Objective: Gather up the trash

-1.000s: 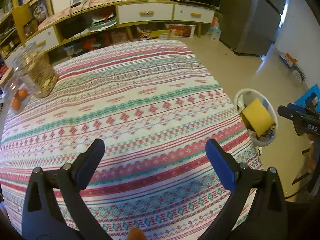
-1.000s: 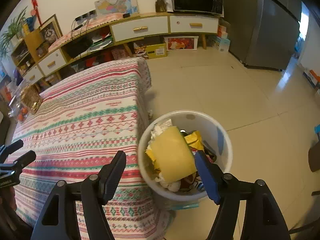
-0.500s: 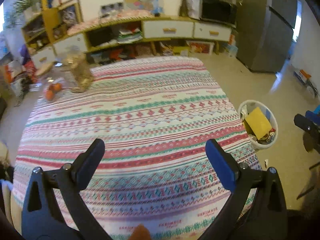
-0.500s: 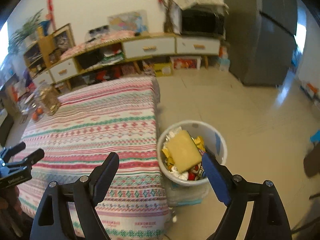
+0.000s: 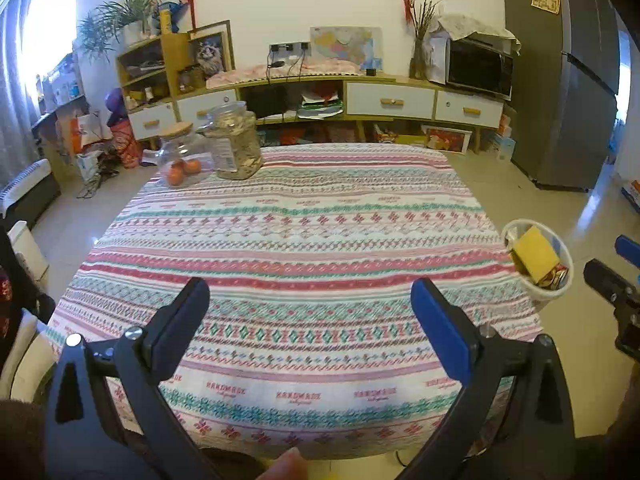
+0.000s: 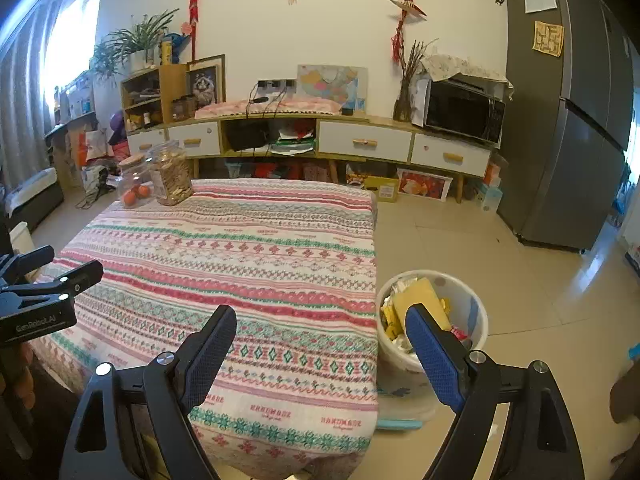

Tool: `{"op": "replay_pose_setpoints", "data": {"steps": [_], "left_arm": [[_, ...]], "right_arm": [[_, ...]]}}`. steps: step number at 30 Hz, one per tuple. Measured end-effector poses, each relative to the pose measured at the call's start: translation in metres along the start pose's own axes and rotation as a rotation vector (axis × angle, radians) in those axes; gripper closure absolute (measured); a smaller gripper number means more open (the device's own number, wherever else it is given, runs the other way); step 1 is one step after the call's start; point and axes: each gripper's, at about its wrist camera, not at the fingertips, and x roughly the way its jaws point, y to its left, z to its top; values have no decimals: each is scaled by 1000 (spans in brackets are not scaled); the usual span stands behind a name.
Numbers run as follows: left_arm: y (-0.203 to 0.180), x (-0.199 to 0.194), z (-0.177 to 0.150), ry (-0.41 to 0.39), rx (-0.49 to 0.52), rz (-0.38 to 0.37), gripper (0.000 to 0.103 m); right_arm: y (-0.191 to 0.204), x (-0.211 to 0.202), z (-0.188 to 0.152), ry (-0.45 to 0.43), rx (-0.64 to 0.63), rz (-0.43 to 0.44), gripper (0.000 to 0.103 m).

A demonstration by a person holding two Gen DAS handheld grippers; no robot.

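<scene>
While both my grippers hang empty, fingers apart, over the striped worktop [image 5: 304,216], the full trash bin [image 6: 434,320] sits on the floor off its right edge, nearer my right gripper [image 6: 320,354] than my left gripper [image 5: 310,320].

The left hand-held gripper [image 5: 310,300] has black clamp-style arms with silver screw heads, one finger black, the other faced with a blue pad. The right hand-held gripper [image 6: 320,330] is built alike — textured blue pads, black frame. White lettering marks the left one's side; a dark sleeve shows.
</scene>
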Motion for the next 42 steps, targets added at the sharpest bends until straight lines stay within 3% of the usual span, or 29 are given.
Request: {"op": "replay_pose_setpoints", "data": {"steps": [7,14,42], "left_arm": [[4,1,-18,-19,-21,31,3],[-4,-2,-20,-53,-2,17,2],[-17,-3,-23,-44,22,-11,1]], "right_arm": [[-6,-2,-8,-45,41,18,15],[-2,-5,-18,-85,3,-1,13],[4,-3,-27,-55,-31,-4,8]]}}
